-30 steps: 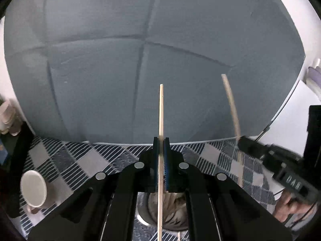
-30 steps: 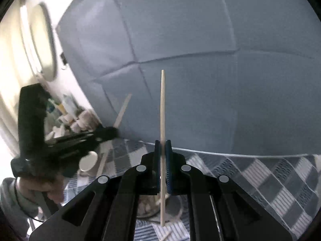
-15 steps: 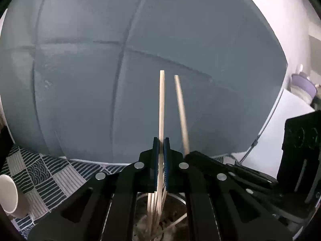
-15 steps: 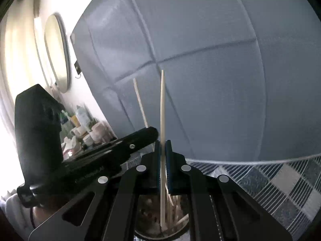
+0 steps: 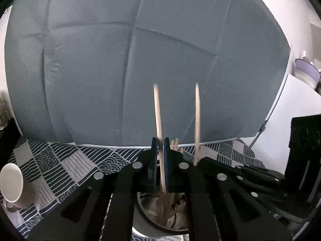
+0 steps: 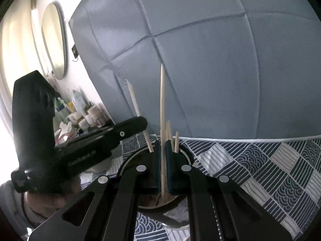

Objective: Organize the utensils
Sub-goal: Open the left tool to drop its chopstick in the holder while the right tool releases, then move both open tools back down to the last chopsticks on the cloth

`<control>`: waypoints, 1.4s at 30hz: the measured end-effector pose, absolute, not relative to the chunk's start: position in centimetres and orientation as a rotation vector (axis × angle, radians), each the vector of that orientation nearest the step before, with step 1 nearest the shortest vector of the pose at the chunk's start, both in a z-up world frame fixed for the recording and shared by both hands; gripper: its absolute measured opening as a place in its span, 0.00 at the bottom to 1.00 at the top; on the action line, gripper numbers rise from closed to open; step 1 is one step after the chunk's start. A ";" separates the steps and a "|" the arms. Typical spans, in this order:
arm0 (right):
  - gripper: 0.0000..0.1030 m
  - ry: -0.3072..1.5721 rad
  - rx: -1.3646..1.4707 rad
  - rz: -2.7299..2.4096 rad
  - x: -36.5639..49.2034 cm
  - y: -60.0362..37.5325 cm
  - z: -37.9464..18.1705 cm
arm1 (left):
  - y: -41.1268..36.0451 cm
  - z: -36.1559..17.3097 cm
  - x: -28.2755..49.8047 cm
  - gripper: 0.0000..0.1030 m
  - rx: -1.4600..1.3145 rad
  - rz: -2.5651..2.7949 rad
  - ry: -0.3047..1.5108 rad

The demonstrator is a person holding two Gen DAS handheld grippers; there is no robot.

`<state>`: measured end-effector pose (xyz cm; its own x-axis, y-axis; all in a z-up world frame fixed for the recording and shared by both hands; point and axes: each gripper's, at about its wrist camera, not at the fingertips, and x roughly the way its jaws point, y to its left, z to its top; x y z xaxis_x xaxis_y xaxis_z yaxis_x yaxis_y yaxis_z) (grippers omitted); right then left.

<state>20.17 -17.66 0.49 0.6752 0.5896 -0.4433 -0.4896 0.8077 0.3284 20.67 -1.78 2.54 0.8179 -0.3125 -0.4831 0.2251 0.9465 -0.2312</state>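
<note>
Both chopsticks have been lowered into the metal holder (image 5: pixel 158 210) since a second ago. Left gripper (image 5: pixel 159 148) is clamped on the left chopstick (image 5: pixel 157 110); right gripper (image 6: pixel 163 150) is clamped on the right chopstick (image 6: pixel 162 100).

Two chopsticks, one in the left gripper (image 5: pixel 159 146) and one in the right gripper (image 6: pixel 163 148): pale bare wood, matt. Gripper bodies: black matt plastic with small bright metal discs; jaws lined with blue ribbed pads. Holder (image 5: pixel 148 210): round, rim of dull shiny metal. Tablecloth (image 6: pixel 270 170): woven cloth, printed navy and grey, matt. Mattress (image 5: pixel 120 60): grey quilted fabric, soft, matt. Mug (image 5: pixel 12 182): smooth cream glazed ceramic.
</note>
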 end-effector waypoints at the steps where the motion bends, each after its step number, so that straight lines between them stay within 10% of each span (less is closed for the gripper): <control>1: 0.07 0.560 0.190 0.609 20.0 -17.8 0.4 | -1.6 2.6 20.6 0.07 -0.159 -0.283 0.542; 9: 0.10 0.523 0.179 0.550 18.1 -18.7 1.2 | 0.1 3.5 19.3 0.38 -0.195 -0.235 0.524; 11: 0.40 0.512 0.183 0.520 17.8 -19.3 1.7 | 0.7 3.7 18.9 0.45 -0.210 -0.220 0.519; 15: 0.46 0.493 0.219 0.482 17.2 -20.6 2.3 | 1.4 3.7 18.0 0.64 -0.242 -0.204 0.522; 21: 0.82 0.483 0.228 0.413 16.1 -21.7 2.5 | 2.7 2.9 16.6 0.81 -0.278 -0.160 0.543; 26: 0.85 0.534 0.247 0.360 15.8 -22.1 1.5 | 3.4 2.0 15.9 0.94 -0.295 -0.148 0.575; 42: 0.86 0.722 0.271 0.231 14.3 -24.7 -4.2 | 1.9 -6.7 12.9 0.94 -0.200 -0.166 0.818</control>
